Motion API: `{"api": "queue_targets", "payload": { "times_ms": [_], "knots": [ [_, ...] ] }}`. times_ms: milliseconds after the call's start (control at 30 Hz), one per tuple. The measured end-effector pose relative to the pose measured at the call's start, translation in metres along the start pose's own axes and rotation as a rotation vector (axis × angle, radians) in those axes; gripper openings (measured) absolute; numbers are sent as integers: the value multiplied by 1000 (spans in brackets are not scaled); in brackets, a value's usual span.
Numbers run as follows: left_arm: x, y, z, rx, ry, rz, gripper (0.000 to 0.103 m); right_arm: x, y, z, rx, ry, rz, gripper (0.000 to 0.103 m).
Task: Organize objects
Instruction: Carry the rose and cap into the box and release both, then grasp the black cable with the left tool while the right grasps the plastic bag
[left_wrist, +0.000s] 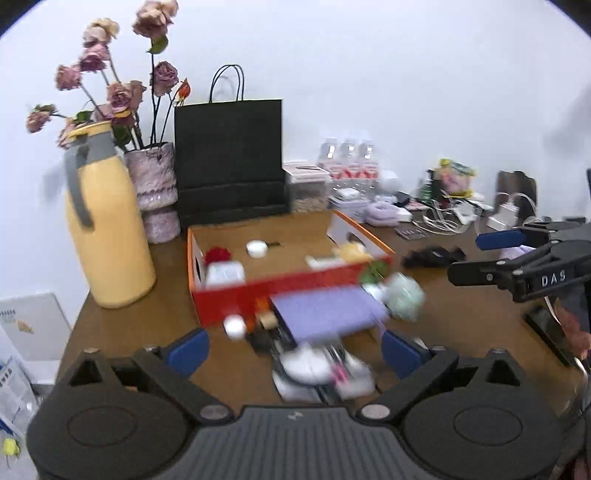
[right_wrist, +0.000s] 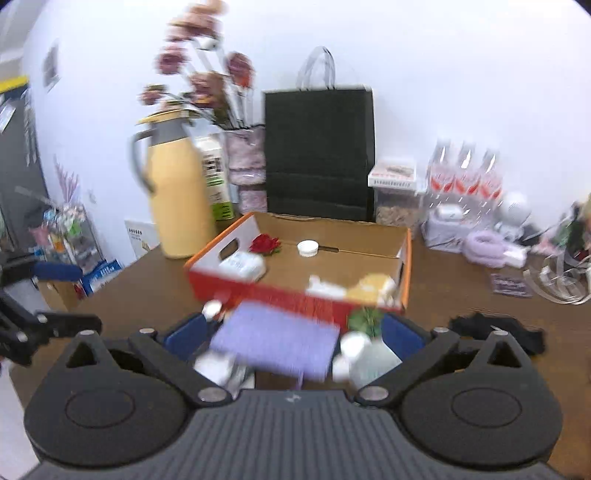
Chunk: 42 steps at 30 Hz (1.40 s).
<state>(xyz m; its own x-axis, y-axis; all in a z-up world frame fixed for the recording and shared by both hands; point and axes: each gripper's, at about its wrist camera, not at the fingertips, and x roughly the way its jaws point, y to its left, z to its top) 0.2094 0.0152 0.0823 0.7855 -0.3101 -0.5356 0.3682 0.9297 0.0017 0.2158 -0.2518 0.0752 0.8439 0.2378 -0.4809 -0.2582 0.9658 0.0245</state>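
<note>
The brown worktop (left_wrist: 461, 306) has the open cardboard box (right_wrist: 334, 229) sitting mid-desk, and it already holds a red flower (right_wrist: 264, 244), a white lid (right_wrist: 307, 248) and a few bits I can't make out through the blur. Still loose just in front of the box: a lilac cloth (left_wrist: 327, 308), a pale green item (left_wrist: 404, 295) and some small white things nearer the camera. Left gripper (left_wrist: 293, 350) is spread wide with nothing in it; same for the right gripper (right_wrist: 291, 338), wide apart and empty. I'd take the cloth first: come down square, pinch one edge, then lift clear over the red front wall.
</note>
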Motion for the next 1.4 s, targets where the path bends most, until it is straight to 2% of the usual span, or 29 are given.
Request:
{"api": "queue_targets", "payload": {
  "times_ms": [100,267,333,400,533,600,667,733,800,867,933,1000,1033,1133,1167,1200,1233,1267,1300,1400],
  "knots": [
    [-29,-14,-43,-49,8,16,101,-39,22,-48,-18,-20,-68,103],
    [-49,-16,-73,-55,25,95,101,-73,38,-103,2,39,-91,103],
    [-49,-11,-76,-59,34,107,101,-78,41,-109,-41,72,-118,103],
    [-43,-6,-77,-83,46,125,101,-79,42,-108,-64,69,-166,103],
    [-20,6,-78,-157,52,119,99,-72,31,-103,19,33,-209,103],
    [-5,10,-79,-134,28,127,95,-63,24,-103,33,24,-215,103],
    [13,12,-75,-99,37,181,87,-48,17,-98,22,17,-233,103],
    [31,20,-64,-104,30,161,85,-31,8,-89,12,5,-245,103],
    [49,29,-49,-134,-12,126,85,-9,-4,-78,11,-7,-254,97],
    [75,33,-35,-129,-18,134,82,18,-16,-64,12,-8,-287,88],
    [102,34,-24,-101,-12,144,77,44,-31,-51,40,-12,-305,84],
    [132,37,-17,-85,26,126,75,74,-47,-41,80,4,-272,80],
    [148,40,-14,-80,51,112,70,88,-54,-39,97,22,-261,78],
    [185,48,-11,-75,113,84,69,128,-67,-35,131,86,-244,62],
    [195,50,-11,-68,132,76,69,141,-68,-36,129,111,-257,54],
    [202,52,-12,-69,143,68,68,150,-69,-37,130,128,-263,51],
    [208,54,-12,-83,150,62,60,157,-69,-40,135,137,-257,51],
    [213,56,-13,-91,164,46,53,162,-70,-42,145,143,-246,46],
    [217,58,-14,-103,176,22,41,165,-70,-45,156,139,-245,44],
    [215,56,-17,-93,164,41,37,163,-69,-48,166,116,-254,37]
  ]
}}
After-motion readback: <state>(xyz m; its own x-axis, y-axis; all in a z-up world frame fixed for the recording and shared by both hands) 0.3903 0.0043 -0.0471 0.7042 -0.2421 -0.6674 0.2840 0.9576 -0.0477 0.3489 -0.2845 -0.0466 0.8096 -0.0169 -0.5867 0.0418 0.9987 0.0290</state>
